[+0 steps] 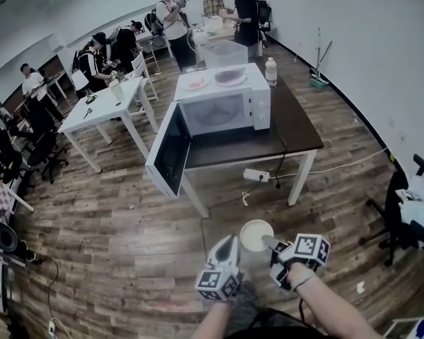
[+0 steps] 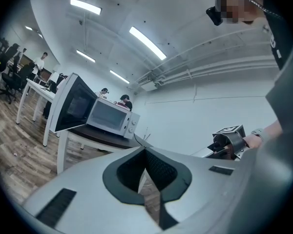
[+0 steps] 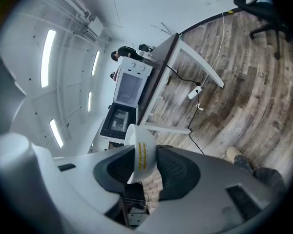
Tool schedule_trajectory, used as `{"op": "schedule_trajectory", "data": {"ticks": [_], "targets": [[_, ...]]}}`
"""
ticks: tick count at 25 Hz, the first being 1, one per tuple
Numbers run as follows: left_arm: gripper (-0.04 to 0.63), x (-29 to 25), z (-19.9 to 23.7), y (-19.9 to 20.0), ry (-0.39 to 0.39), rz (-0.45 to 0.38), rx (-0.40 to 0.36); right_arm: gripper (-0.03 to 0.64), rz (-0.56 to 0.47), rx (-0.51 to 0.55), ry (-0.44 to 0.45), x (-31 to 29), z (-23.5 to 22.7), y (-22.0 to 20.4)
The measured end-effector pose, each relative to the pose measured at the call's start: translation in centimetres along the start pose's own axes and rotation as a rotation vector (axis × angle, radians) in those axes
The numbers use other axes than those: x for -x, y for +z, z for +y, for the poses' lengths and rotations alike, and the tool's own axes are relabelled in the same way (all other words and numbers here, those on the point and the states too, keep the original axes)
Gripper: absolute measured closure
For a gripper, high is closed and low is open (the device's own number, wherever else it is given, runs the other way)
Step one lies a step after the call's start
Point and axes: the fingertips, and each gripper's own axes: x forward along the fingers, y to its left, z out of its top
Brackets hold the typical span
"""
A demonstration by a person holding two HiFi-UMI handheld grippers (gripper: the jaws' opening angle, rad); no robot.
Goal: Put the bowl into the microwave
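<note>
Wood floor [image 1: 127, 224] filled lower frame | desk [image 1: 297, 129] upper centre carried microwave [image 1: 219, 111], door [image 1: 171, 150] swung open | power strip [image 1: 256, 175] beneath | right claw [image 1: 268, 243] gripped bowl [image 1: 253, 233] | left claw [image 1: 227, 241] closed, empty.

bright ceiling strip lights [image 2: 146, 42], strong fisheye bending, dark corners

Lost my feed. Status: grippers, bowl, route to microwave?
Right gripper shut on bowl rim. Left gripper shut, empty. Ahead, microwave door open; nothing blocking.

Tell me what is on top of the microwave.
On the microwave lie a left plate and a right plate, each holding something reddish, too small to name. The top beneath them is covered.
</note>
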Motion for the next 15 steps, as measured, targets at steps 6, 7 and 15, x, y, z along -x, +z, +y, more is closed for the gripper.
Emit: {"op": "schedule_trajectory", "data": {"ticks": [6, 7, 15], "targets": [[0.595, -3.8, 3.1, 1.5, 0.018, -0.001, 0.008, 0.487, 0.020, -0.010, -0.004, -3.7, 1.1, 2.7], [0.595, -4.5, 3.7, 1.6, 0.019, 0.000, 0.008, 0.487, 0.022, -0.008, -0.005, -4.4, 1.3, 3.2], [0.595, -9.6, 7.6, 3.0, 0.029, 0.008, 0.017, 0.487, 0.050, 0.024, -0.004, -9.5, 2.9, 6.9]]}}
